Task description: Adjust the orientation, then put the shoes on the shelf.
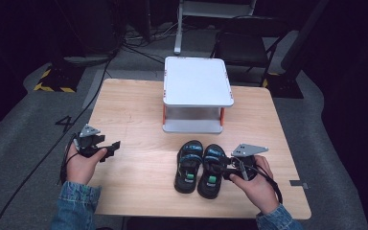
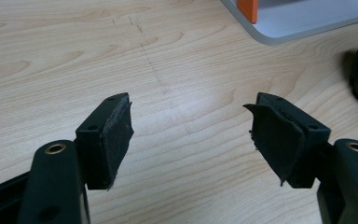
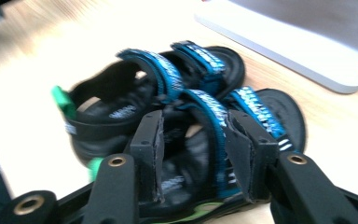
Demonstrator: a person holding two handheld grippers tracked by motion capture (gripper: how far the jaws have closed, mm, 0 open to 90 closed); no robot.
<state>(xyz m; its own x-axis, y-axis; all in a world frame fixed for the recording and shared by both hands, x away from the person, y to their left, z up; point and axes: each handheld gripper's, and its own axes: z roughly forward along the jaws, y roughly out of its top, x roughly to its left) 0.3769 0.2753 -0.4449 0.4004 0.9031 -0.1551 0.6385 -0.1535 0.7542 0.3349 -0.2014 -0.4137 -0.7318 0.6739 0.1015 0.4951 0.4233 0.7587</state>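
- The table (image 1: 139, 115) carries a white two-tier stand (image 1: 197, 81) at its far middle, well ahead of both your grippers and apart from them.
- The pair of sandals (image 1: 200, 167) lies side by side on the near right part of the table, toes toward the stand, so each long axis runs away from you.
- Your right gripper (image 1: 231, 168) sits right at the right sandal (image 1: 213, 171), coming at it from its outer side, across its long axis. In the right gripper view the jaws stand partly apart with the sandal's blue strap (image 3: 209, 121) between them; I cannot tell whether the pads press on it.
- The left sandal (image 3: 121, 105) lies just beyond the right one, farther from those jaws, touching or nearly touching its partner.
- Your left gripper (image 2: 191, 135) rests well to the left of the sandals, jaws wide with bare tabletop between them; the left sandal's dark edge shows at the far right of its jaws.
- Your right hand (image 1: 256, 184) is plainly nearer, so any lift of the right sandal falls to it.
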